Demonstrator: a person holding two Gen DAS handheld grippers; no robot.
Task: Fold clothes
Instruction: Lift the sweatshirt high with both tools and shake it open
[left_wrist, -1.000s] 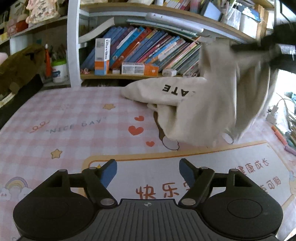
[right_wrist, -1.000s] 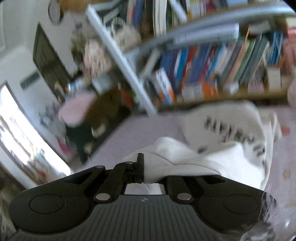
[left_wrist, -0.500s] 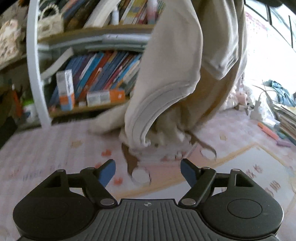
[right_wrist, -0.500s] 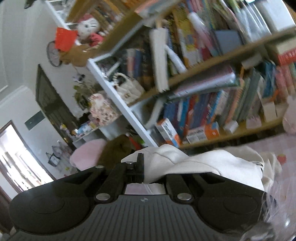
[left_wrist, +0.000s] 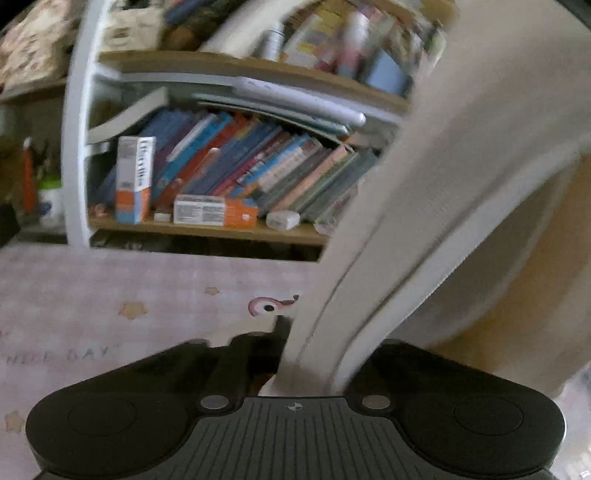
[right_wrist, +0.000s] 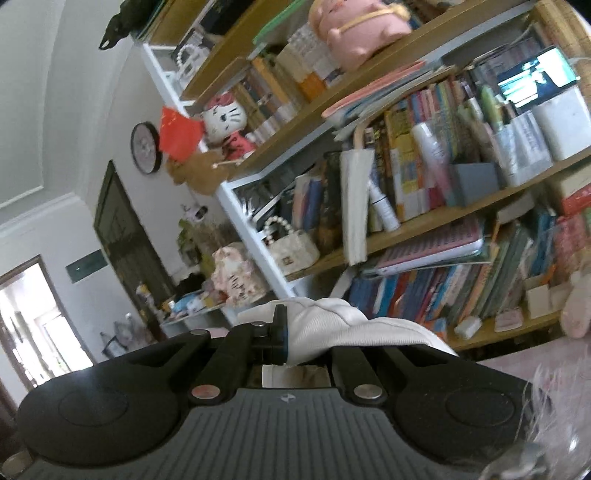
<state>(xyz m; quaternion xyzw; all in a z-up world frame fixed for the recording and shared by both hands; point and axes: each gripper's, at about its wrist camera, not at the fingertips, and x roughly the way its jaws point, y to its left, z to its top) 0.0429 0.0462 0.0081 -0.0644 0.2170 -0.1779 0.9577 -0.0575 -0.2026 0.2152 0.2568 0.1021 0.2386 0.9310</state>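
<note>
Hem of the cream garment (left_wrist: 436, 229) hangs clamped in left tongs (left_wrist: 295, 365); right tongs (right_wrist: 295, 343) clench another edge.

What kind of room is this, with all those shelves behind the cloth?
Most likely a home bedroom or child's study. Crowded bookshelves carry plush toys, a pink cartoon-print cover lies below, and a cream garment is being lifted for folding.
</note>
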